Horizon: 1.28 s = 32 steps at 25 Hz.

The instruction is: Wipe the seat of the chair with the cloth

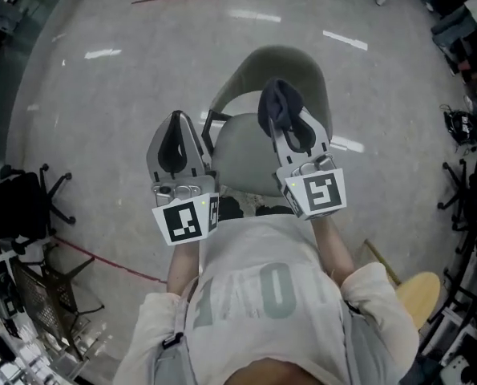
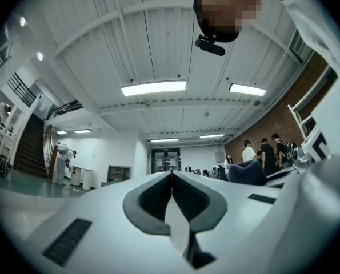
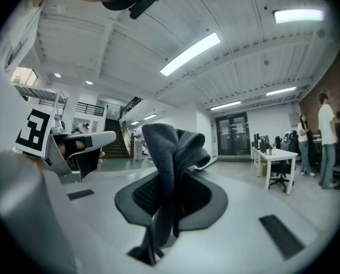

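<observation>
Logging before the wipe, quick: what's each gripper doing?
Left gripper: closed, empty.
Right gripper: closed on the cloth.

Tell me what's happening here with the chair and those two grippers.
A person stands over a pale grey chair with a gripper in each hand. The right gripper is shut on a dark grey cloth. The left gripper is shut with nothing in it. Both are held up above the seat, and the cloth is not touching it, so wiping is not under way.
</observation>
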### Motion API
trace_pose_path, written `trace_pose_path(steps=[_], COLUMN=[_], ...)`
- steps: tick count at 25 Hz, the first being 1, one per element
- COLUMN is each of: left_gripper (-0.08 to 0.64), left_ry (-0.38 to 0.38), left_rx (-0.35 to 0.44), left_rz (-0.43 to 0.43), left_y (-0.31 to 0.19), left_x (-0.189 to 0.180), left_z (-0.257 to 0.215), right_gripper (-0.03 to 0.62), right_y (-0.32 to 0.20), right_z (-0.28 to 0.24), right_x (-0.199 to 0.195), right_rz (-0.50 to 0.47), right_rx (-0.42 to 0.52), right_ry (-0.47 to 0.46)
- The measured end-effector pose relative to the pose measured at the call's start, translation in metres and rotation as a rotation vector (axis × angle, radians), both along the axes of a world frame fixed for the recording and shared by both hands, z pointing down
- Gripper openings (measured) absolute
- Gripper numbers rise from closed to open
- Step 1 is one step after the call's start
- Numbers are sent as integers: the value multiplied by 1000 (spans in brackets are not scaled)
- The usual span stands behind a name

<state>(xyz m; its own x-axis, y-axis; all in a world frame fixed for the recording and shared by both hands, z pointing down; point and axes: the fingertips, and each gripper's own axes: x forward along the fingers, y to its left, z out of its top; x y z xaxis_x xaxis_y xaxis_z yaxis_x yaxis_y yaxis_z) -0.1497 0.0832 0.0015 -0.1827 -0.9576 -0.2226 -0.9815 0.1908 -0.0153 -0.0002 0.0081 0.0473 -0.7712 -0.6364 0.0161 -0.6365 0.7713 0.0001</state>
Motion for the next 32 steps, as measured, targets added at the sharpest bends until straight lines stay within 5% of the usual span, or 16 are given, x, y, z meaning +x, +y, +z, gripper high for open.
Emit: trace_pose_path(steps=[11,18,21,25,32], left_gripper=[15,15,15,15,15], left_ry=[41,-75,11,25,72], left_rx=[-58,-184,-242,-299,-314], left_rz=[240,355,399,426,404], left_y=[-76,-103,-127,-141,-134], left_x=[14,32,26,33,17], left_z=[26,165,240,318,377], right_gripper=[49,49,49,49,51], right_y=[-33,-72,-96,-106,-102], right_z=[35,216,288,368,465], right_x=[24,2,-21,-45,-63], right_rz=[216,234,228,187,167], right_rx=[-133,-464,-482,-531,-682], right_ry=[12,53,121,138,87])
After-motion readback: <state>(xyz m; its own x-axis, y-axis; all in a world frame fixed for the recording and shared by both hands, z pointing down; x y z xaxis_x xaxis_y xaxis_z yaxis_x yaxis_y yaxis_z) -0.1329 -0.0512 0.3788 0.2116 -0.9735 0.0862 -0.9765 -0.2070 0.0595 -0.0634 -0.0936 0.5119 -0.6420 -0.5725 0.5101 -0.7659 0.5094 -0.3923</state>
